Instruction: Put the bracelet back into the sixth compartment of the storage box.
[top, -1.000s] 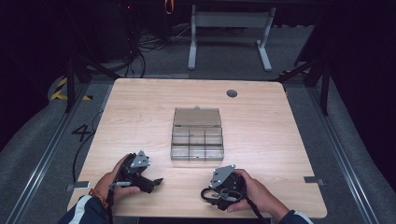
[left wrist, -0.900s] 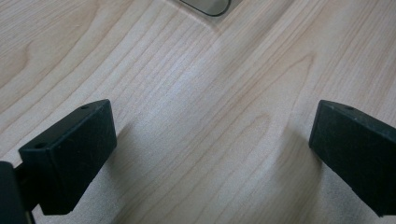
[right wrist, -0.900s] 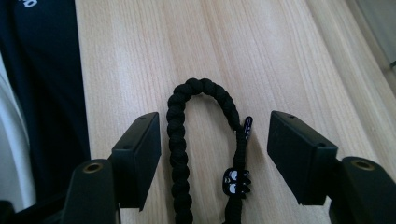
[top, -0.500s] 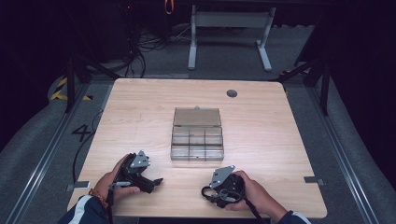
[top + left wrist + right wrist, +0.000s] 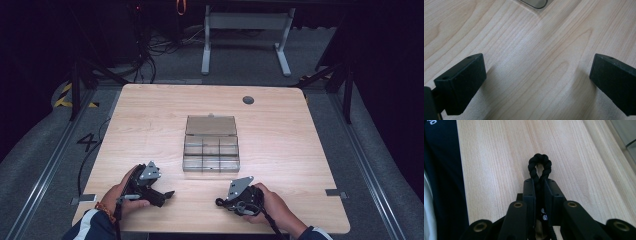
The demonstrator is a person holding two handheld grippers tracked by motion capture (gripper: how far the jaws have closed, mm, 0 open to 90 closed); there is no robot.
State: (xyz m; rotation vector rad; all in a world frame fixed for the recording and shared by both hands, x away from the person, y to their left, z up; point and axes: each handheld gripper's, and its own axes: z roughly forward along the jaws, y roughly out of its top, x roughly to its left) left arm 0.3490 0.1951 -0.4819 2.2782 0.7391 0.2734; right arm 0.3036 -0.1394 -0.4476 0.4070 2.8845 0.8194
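Note:
A clear plastic compartment box (image 5: 211, 145) lies in the middle of the wooden table (image 5: 280, 130) with its lid folded back. My left gripper (image 5: 168, 194) rests near the front edge, left of the box. In the left gripper view the left gripper (image 5: 536, 80) stands wide open over bare wood, with a corner of the box (image 5: 535, 3) at the top. My right gripper (image 5: 221, 202) sits front right, pointing left. Its jaws have just been closing, and the right gripper (image 5: 539, 185) is now shut on a black braided cord loop (image 5: 539, 165) that sticks out past the fingertips.
A round dark grommet (image 5: 248, 100) sits near the table's far edge. A dark sleeve (image 5: 444, 182) runs along the left of the right gripper view. On the floor beyond the table are a desk frame (image 5: 245, 30) and cables (image 5: 150, 50).
The right gripper's jaws have drawn together on the black cord. Both hands have kept their places on the table.

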